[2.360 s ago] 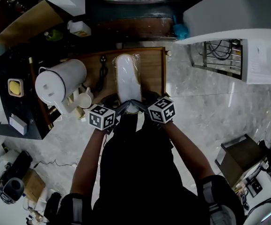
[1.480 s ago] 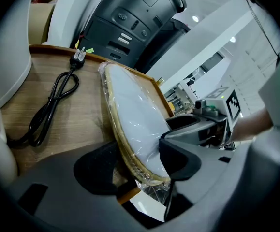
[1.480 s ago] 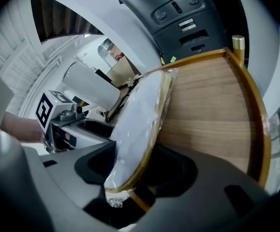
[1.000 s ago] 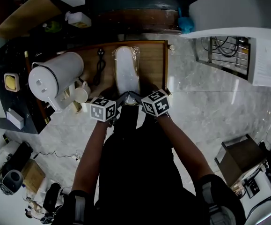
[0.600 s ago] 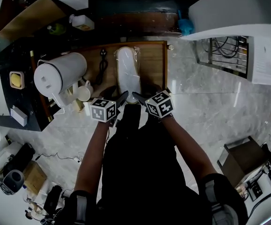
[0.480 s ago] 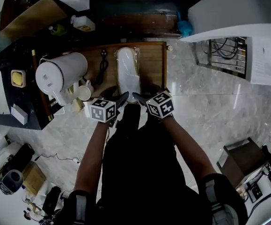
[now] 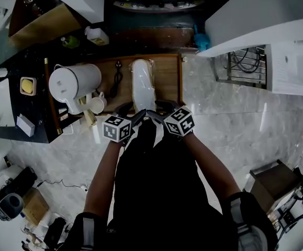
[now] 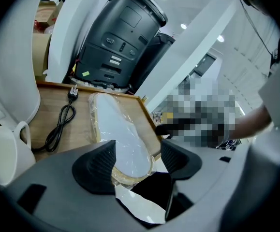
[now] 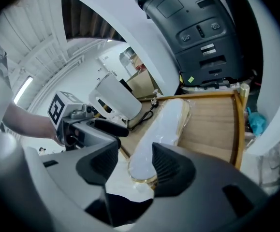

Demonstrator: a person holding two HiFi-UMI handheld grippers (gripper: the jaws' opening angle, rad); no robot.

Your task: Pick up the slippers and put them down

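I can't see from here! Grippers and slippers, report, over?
Left gripper open. Right gripper jaws closing, nothing gripped. Slippers lying on wooden tray. Black cord beside, clear.

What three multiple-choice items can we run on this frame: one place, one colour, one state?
1. In the head view, where on the wooden tray does the black power cord lie?
A. left of the slippers
B. right of them
C. on top of them

2. What colour are the slippers?
A. red
B. black
C. white

3. The slippers are:
A. in a closed box
B. wrapped in clear plastic
C. bare

Key:
1 A: the cord lies apart from them, at their left.
2 C: they show white in every view.
3 B: shiny, crinkled film shows around their edges.
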